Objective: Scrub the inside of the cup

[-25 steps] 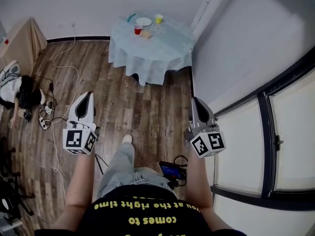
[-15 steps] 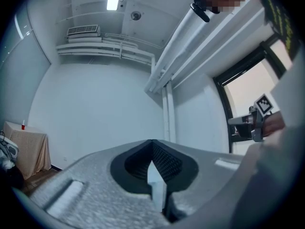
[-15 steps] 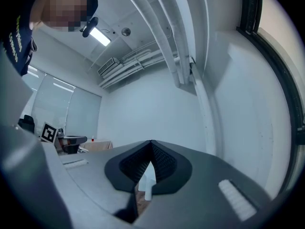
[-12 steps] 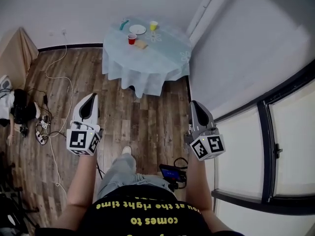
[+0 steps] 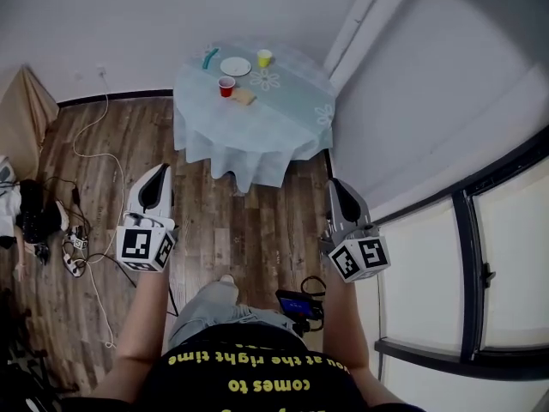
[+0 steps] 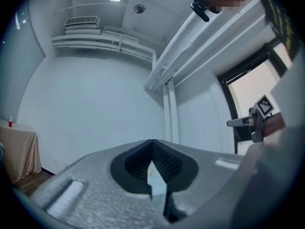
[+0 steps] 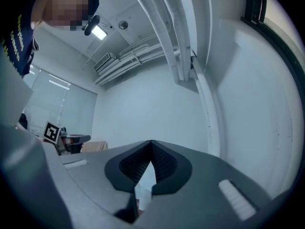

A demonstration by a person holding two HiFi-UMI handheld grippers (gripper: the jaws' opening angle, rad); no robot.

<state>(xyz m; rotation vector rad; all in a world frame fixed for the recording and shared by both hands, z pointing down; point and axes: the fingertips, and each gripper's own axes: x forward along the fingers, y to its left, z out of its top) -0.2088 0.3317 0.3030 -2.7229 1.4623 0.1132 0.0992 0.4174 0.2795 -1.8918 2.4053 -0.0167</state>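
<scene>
the person stands on a wooden floor (image 5: 257, 221), well apart from a round table (image 5: 257, 131) covered with a pale blue cloth in the corner of the room. both cups are on that table: a red cup (image 5: 226, 87) stands near the middle of the top, and a yellow cup (image 5: 264, 57) stands further back, near the wall. a white plate (image 5: 235, 65) lies between the 2 cups, a teal object (image 5: 209, 58) lies to the left of the plate, and a tan block (image 5: 244, 97) lies just beside the red cup.

the left gripper (image 5: 159, 170) and the right gripper (image 5: 336, 184) are held out level in front of the body, 1 on each side, both pointing toward the table and touching nothing. in the left gripper view the jaws are pressed together at the tips with nothing between them. the right gripper view shows the same: jaws together, nothing pinched.

a white cable (image 5: 94, 157) trails across the floor at the left, and a large window (image 5: 506, 230) runs along the right side.
</scene>
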